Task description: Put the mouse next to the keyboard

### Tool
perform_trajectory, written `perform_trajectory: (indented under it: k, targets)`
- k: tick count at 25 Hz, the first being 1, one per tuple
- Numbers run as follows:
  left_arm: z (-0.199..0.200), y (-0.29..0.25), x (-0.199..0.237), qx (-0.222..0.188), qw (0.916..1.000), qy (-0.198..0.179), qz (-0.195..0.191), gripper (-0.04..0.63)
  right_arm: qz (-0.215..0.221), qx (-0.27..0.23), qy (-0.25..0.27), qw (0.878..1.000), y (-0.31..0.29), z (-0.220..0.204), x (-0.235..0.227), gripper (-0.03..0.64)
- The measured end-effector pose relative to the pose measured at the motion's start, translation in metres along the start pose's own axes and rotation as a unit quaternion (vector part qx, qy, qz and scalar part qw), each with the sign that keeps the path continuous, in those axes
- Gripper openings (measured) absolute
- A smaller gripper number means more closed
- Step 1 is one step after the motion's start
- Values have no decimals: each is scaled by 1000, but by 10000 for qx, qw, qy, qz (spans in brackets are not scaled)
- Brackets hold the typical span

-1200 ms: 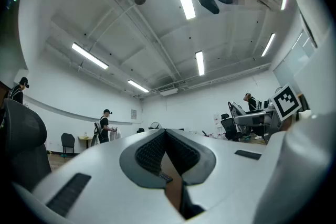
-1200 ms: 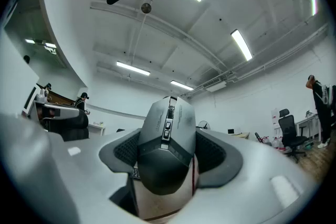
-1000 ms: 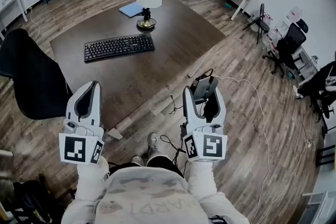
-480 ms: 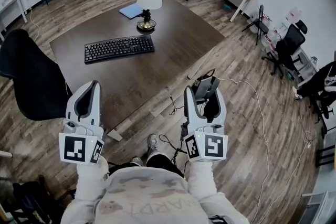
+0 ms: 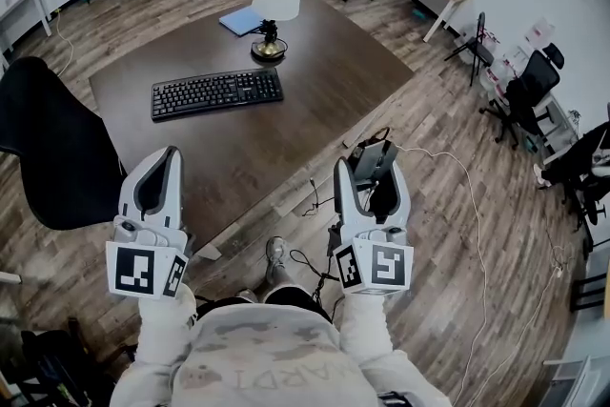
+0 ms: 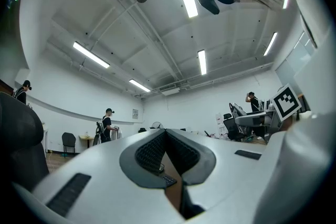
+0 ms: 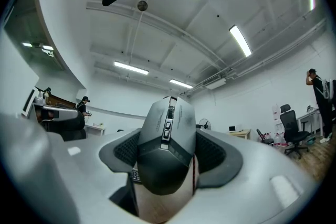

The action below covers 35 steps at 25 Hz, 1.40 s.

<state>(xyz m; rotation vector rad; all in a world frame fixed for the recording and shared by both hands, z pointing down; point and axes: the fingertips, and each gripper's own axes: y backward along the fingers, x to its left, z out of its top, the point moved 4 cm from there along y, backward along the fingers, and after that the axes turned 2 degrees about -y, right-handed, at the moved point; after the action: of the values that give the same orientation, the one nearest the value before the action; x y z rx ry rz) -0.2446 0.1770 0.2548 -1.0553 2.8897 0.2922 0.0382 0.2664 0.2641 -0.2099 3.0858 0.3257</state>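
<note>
While the right gripper (image 5: 371, 174) is hanging over the wooden floor (image 5: 448, 234) just off the desk's (image 5: 315, 100) near right edge, its jaws are pressing on the grey mouse (image 5: 368, 157) from both sides. In the right gripper view the mouse (image 7: 167, 131) is filling the gap between the ribbed pads (image 7: 211, 150), which are touching its flanks. Its long axis is running along the jaws. Its scroll wheel and button end is pointing outward past the jaw tips, away from the person, and its broad palm end is sitting nearest the camera. From the head view that nose is pointing toward the desk's right corner.

The left gripper (image 5: 160, 174) is hovering level with the right one, over the desk's near corner. Its jaws are pressing together at their tips with nothing between them, as the left gripper view (image 6: 165, 134) is showing.

The black keyboard (image 5: 216, 92) is lying on the desk toward its left corner, well apart from the mouse. A lamp (image 5: 274, 1) is standing just beyond the keyboard's right end, and a blue notebook (image 5: 239, 19) is lying near the desk's far corner.
</note>
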Motion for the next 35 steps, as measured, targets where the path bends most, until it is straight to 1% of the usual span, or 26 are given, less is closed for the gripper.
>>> perform_trajectory:
  k: [12, 20, 35]
  targets:
    - [-17, -84, 18, 43, 9998, 25, 207, 6, 212, 58, -44, 9997, -91, -19, -31, 316]
    - [-24, -139, 20, 52, 9994, 33, 352, 6, 365, 96, -41, 9993, -147, -26, -60, 316]
    - [-38, -207, 14, 74, 9970, -71, 770, 6, 786, 120, -190, 9967, -226, -49, -102, 316]
